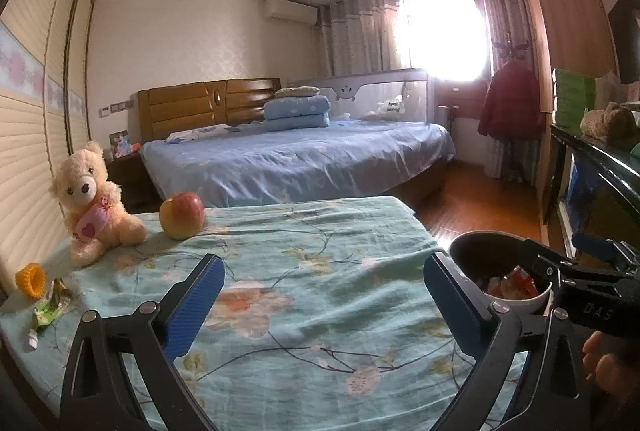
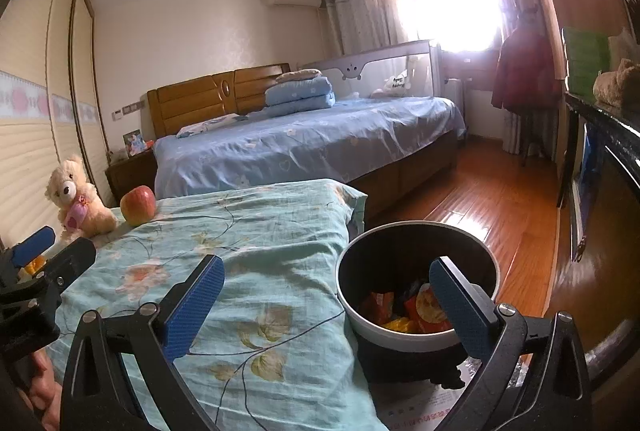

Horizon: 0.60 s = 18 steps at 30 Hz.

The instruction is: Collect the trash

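Left wrist view alone shows a green wrapper (image 1: 50, 307) and an orange ring (image 1: 31, 279) at the left edge of the floral cloth (image 1: 312, 295), near the teddy bear (image 1: 94, 203) and apple (image 1: 182, 215). Right wrist view looks into the bin (image 2: 416, 259) beside the cloth, with bright wrappers (image 2: 412, 311) at its bottom. Left gripper (image 1: 324, 295) and right gripper (image 2: 326, 299) both stand wide, holding nothing. Behind are a blue bed (image 1: 304, 155), wooden floor (image 2: 492, 199) and a bright window (image 1: 444, 27).
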Available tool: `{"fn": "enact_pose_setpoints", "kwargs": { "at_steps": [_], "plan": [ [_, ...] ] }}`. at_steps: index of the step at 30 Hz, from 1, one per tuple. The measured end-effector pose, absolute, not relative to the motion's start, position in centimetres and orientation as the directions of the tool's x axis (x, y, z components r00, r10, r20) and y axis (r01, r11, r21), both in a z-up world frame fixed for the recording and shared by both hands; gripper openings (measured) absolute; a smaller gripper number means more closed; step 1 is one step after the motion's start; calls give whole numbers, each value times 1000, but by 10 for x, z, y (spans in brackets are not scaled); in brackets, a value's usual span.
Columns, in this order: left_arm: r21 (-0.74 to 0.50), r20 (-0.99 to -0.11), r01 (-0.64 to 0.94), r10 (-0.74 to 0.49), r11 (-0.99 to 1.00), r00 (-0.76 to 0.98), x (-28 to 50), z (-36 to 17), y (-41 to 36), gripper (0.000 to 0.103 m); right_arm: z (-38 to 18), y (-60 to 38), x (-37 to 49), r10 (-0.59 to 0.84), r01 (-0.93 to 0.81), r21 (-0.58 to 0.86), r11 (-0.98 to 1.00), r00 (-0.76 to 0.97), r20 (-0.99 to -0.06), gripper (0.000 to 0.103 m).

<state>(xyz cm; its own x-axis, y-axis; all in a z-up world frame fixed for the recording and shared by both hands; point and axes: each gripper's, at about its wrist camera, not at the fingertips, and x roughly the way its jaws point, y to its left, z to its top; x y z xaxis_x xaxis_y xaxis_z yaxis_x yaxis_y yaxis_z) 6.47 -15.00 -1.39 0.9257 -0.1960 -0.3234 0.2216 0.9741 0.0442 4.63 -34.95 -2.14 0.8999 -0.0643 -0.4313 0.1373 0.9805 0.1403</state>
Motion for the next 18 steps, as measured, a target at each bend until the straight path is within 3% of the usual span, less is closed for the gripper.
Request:
{"fn": "enact_pose_setpoints", "kwargs": {
  "at_steps": [18],
  "plan": [
    [37,-334,210,-186,977,924,74,-14,-142,102,-18,-340,48,-69,131,115,985,900,-431,103]
  ]
}}
